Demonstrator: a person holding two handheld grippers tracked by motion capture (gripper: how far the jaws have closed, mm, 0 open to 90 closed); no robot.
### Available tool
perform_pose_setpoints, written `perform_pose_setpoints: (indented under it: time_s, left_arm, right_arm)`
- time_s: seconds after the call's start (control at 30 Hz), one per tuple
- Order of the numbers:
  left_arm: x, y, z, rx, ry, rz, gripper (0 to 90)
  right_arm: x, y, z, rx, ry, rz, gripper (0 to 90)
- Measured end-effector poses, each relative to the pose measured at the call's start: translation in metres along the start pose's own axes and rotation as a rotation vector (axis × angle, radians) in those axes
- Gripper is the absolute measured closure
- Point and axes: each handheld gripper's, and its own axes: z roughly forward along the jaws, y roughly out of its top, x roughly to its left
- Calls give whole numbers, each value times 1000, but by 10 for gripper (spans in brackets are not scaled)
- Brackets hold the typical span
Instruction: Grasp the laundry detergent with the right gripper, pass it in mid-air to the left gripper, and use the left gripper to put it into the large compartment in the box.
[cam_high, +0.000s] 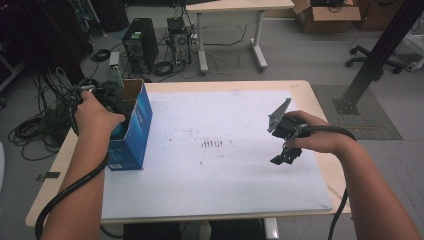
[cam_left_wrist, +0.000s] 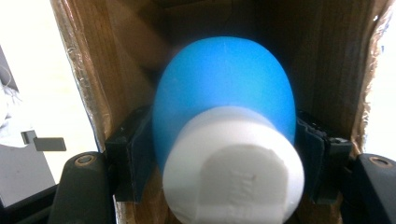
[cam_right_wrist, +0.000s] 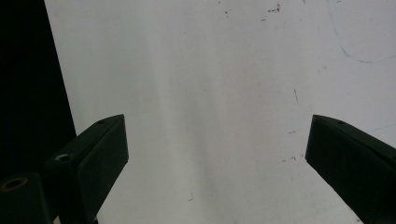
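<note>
Left gripper view: blue bulb with white cap (cam_left_wrist: 224, 126) down inside cardboard box (cam_left_wrist: 84, 70), between left jaws | pad contact unclear | looks light, smooth, slip-prone; take at widest blue girth | right gripper (cam_high: 286, 156) at 3 o'clock, agape, empty.

A: High view: the left gripper (cam_high: 117, 107) goes down into the box (cam_high: 137, 131); its tips are hidden by the box wall and the hand.

B: Left gripper view: the bulb (cam_left_wrist: 224, 98) is blurred, its white base cut off by the bottom edge. Contact with the jaws: cannot tell.
</note>
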Motion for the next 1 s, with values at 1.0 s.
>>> perform_pose_setpoints:
  time_s: [1.0]
  left_arm:
    - [2,-17,-41,-50,10,-14,144]
  right_arm:
    - [5,-2,-6,-11,-10,-4,58]
